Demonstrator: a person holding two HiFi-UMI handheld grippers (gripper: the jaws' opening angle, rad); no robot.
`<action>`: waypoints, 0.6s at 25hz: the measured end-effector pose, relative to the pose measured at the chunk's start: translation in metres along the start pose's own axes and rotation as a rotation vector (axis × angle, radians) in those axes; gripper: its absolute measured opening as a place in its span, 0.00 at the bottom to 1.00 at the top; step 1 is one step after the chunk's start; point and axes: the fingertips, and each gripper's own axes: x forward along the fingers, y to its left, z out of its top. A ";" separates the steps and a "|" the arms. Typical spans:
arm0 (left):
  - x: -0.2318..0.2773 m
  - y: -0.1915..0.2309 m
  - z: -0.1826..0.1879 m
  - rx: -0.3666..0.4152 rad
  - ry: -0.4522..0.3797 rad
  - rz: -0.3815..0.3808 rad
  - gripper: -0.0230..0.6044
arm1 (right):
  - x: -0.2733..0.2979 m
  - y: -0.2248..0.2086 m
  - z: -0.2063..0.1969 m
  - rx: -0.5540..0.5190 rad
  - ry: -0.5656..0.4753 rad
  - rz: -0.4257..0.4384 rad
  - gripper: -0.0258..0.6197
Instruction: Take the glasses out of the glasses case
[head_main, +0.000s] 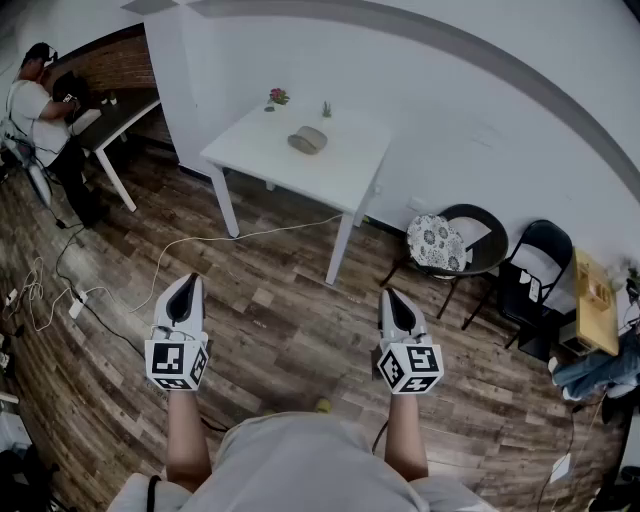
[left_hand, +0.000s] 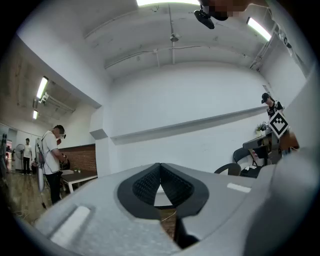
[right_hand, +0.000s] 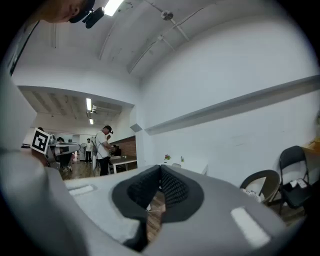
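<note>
Both forearms reach straight forward, side by side above a wooden floor. The left claw (head_main: 188, 285) and the right claw (head_main: 392, 297) are each pinched fully together, tips meeting, with nothing between them. Only the head view shows the grey glasses case (head_main: 308, 140), lying on the white counter (head_main: 345, 180) well ahead of both claws. The right gripper view catches just the counter's edge and a small potted plant (right_hand: 166, 157).

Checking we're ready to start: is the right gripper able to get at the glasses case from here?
Probably not. The right gripper, shut, is far short of the glasses case, which lies on the white table across the floor. Nothing blocks the way; stepping closer should do.
</note>
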 end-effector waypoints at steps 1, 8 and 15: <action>0.003 0.000 0.001 0.001 -0.002 0.001 0.05 | 0.003 -0.001 0.001 0.001 -0.002 0.001 0.04; 0.004 -0.003 0.002 0.005 -0.006 0.000 0.05 | 0.004 -0.002 0.002 0.001 -0.008 0.005 0.04; 0.007 -0.012 -0.001 0.011 0.004 -0.015 0.05 | 0.004 -0.007 0.003 0.001 -0.022 -0.005 0.04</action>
